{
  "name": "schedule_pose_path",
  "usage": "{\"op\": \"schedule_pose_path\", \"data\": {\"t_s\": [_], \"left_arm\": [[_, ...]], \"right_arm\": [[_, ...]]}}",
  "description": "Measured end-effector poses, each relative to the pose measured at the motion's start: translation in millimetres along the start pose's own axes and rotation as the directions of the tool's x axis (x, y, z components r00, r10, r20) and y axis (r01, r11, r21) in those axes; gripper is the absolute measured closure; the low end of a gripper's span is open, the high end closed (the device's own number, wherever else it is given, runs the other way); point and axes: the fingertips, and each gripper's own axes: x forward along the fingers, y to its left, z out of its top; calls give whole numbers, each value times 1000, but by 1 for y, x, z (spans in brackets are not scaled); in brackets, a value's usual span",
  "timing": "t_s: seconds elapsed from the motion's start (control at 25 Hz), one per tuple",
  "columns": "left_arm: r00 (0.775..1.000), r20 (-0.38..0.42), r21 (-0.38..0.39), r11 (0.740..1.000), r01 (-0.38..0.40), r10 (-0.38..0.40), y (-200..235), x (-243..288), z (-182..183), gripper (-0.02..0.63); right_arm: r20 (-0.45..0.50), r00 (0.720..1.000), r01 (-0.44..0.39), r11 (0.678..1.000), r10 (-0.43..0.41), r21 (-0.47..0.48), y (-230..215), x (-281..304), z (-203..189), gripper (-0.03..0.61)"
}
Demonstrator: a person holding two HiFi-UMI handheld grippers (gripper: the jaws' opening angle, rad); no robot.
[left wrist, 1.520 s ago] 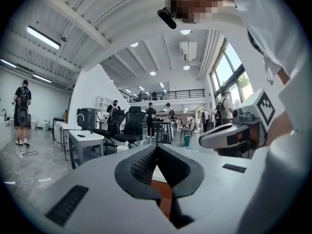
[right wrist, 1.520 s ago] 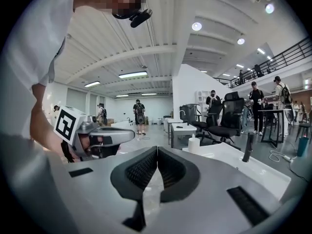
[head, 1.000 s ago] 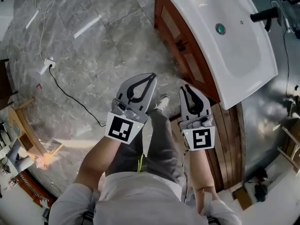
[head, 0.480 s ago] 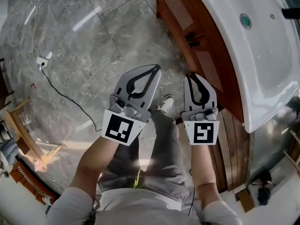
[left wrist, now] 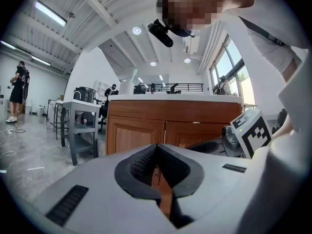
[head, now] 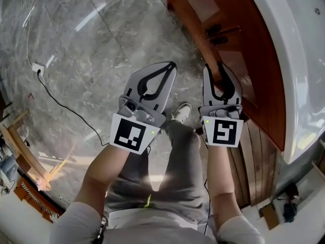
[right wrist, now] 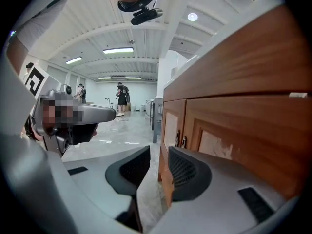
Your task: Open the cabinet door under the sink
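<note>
Two cabinet doors (left wrist: pixel 135 135), seemingly closed; two handles (head: pixel 213 30).

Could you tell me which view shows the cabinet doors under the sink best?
The left gripper view: both cabinet doors face it squarely. The head view sees them steeply from above; the right gripper view sees them at a sharp slant.
</note>
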Motion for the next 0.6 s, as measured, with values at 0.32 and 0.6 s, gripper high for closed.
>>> {"op": "schedule_pose_path", "data": {"t_s": [0.32, 0.6], "left_arm": [[999, 33, 22, 1000, 21, -21, 7, 25, -26, 598], [999, 46, 13, 1000, 16, -17, 15, 31, -44, 598]], "right_arm": [[6, 998, 59, 998, -59, 7, -13, 36, -34, 449], [24, 991, 135, 990, -134, -40, -25, 56, -46, 449]]}}
